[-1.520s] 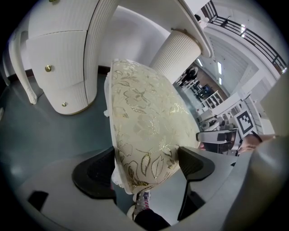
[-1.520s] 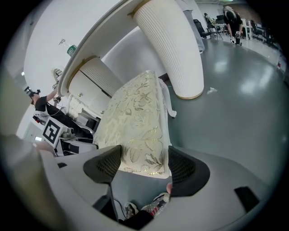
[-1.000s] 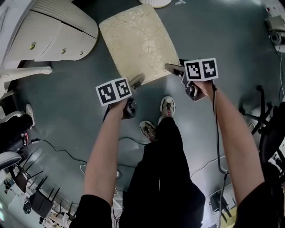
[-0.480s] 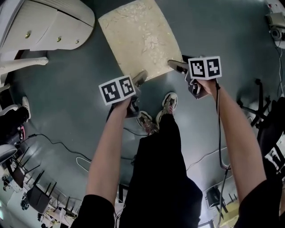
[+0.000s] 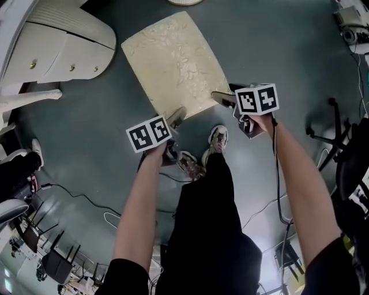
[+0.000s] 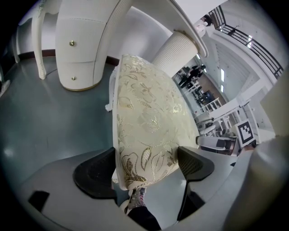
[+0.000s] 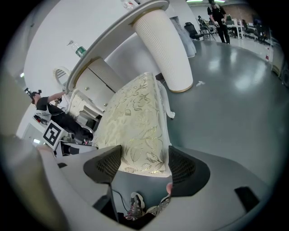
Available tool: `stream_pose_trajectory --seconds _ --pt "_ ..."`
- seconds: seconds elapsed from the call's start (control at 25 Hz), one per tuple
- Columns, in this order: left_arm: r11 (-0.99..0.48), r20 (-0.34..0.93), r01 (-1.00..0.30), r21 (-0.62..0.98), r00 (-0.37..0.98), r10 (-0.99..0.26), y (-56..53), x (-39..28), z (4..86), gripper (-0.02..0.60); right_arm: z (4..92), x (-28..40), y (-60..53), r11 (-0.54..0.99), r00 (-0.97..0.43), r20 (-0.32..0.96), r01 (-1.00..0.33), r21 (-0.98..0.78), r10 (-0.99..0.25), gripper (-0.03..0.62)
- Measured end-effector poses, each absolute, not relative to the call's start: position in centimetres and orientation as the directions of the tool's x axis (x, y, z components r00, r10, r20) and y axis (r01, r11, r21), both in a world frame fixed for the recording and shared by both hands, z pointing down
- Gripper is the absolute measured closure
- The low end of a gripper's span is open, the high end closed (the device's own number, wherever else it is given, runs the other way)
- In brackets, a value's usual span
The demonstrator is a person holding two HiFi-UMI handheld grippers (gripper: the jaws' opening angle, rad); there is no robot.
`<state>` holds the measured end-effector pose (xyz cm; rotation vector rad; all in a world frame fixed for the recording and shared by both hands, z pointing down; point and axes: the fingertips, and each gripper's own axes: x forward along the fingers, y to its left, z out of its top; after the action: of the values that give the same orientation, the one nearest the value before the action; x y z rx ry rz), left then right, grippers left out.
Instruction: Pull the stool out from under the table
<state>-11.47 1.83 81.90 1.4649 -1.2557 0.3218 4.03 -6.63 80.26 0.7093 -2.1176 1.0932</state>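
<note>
The stool [image 5: 173,63] has a cream cushion with a gold floral pattern and stands on the grey floor, just clear of the white table [image 5: 63,46]. My left gripper [image 5: 174,115] is shut on the cushion's near left corner. My right gripper [image 5: 221,97] is shut on its near right corner. In the left gripper view the cushion [image 6: 144,117] fills the gap between the two black pads of the gripper [image 6: 146,164]. The right gripper view shows the cushion's edge [image 7: 135,131] pinched the same way in the gripper [image 7: 143,164].
The table's ribbed white pedestal [image 7: 165,49] rises just beyond the stool. The person's shoes [image 5: 196,161] stand right behind the stool. Cables [image 5: 86,199] lie on the floor at left, and a black chair base [image 5: 328,132] stands at right. People stand far off [image 7: 216,13].
Both grippers have drawn back toward the person with the stool in them, and the stool has come slightly away from the white table. The feet have shifted.
</note>
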Motion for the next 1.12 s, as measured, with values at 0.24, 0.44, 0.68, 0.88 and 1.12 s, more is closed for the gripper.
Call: stream_pose_trajectory --seconds 0.24,0.44,0.68,0.88,1.12 --pt "0.201 0.765 -0.809 0.553 0.397 -0.507 1.5 -11.9 81.6 0.138 79.9 3.6 -7.0 0.497 -0.638 0.749 -0.715 -0.491 -0.178 0.293" --pt "0.211 0.767 -0.796 0.568 0.419 -0.486 3.2 -9.9 81.9 0.14 80.2 5.4 -5.5 0.501 -0.627 0.765 -0.714 -0.489 -0.147 0.293" --pt "0.215 0.771 -0.79 0.575 0.435 -0.465 4.7 -8.8 82.2 0.14 80.6 6.5 -4.1 0.497 -0.617 0.78 -0.713 -0.495 -0.108 0.293" --pt "0.21 0.776 -0.793 0.571 0.439 -0.452 5.0 -8.7 82.2 0.138 80.5 6.7 -3.7 0.498 -0.613 0.78 -0.718 -0.485 -0.125 0.293" --pt "0.216 0.797 -0.811 0.544 0.419 -0.435 5.4 -8.8 81.9 0.138 80.2 7.7 -3.0 0.419 -0.577 0.787 -0.784 -0.458 -0.218 0.293"
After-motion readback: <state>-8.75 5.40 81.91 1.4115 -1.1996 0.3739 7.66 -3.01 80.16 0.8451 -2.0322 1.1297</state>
